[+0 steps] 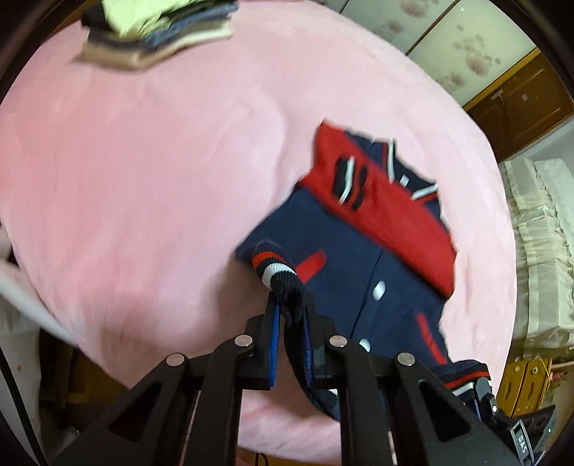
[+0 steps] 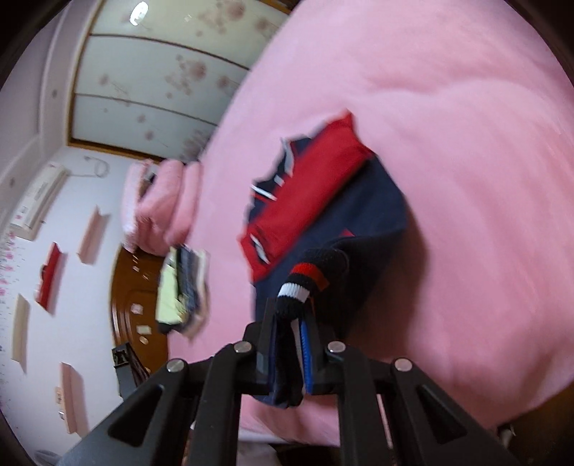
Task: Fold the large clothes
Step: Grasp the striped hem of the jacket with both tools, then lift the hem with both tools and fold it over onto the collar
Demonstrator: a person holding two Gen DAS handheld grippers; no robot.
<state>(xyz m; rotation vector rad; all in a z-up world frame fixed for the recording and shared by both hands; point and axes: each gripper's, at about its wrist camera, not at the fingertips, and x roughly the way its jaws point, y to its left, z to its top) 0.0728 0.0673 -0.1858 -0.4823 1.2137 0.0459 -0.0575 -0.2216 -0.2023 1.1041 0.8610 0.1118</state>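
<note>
A navy and red varsity jacket [image 1: 362, 233] lies front up on the pink bed cover [image 1: 143, 179], its red sleeves folded across the chest. My left gripper [image 1: 290, 304] is shut on one striped corner of the ribbed hem [image 1: 276, 265] and holds it lifted. My right gripper [image 2: 290, 315] is shut on the other striped hem corner [image 2: 305, 279], also lifted, with the jacket [image 2: 323, 186] stretching away from it. The right gripper's body [image 1: 502, 405] shows at the lower right of the left wrist view.
A stack of folded clothes [image 1: 154, 28] sits at the far side of the bed; it also shows in the right wrist view [image 2: 183, 283]. Pink pillows [image 2: 158, 204] lie by the dark wood headboard [image 2: 136, 304]. Sliding wardrobe doors [image 1: 459, 46] and white bedding [image 1: 538, 258] flank the bed.
</note>
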